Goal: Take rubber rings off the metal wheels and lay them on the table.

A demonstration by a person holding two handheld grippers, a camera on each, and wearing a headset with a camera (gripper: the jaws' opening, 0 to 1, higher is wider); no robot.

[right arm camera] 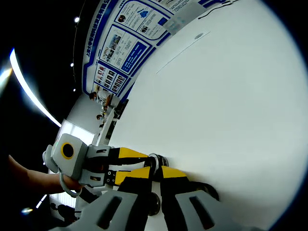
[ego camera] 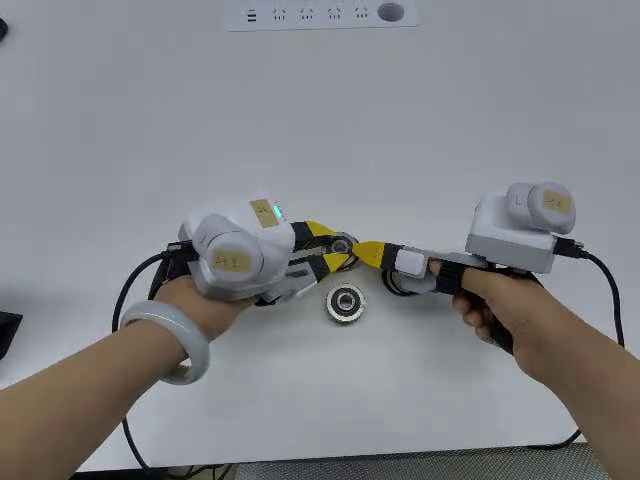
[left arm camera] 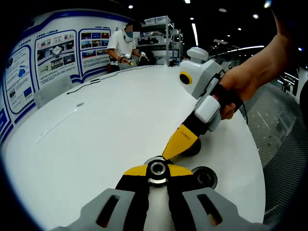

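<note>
My left gripper [ego camera: 338, 250] is shut on a small metal wheel [ego camera: 344, 244] and holds it just above the white table [ego camera: 400, 120]; in its own view the wheel [left arm camera: 158, 172] sits between the yellow jaws. My right gripper [ego camera: 363, 252] comes in from the right with its yellow jaws pressed together on the rubber ring at the wheel's rim [left arm camera: 161, 161]. In the right gripper view the wheel [right arm camera: 157, 160] lies right at my jaw tips. A second wheel with its black ring [ego camera: 345, 303] lies flat on the table below both grippers.
A loose black ring [ego camera: 399, 285] lies under the right gripper's body. A power strip [ego camera: 320, 14] sits at the table's far edge. Cables trail off both grippers toward the near edge. A person [left arm camera: 122, 43] stands far behind the table.
</note>
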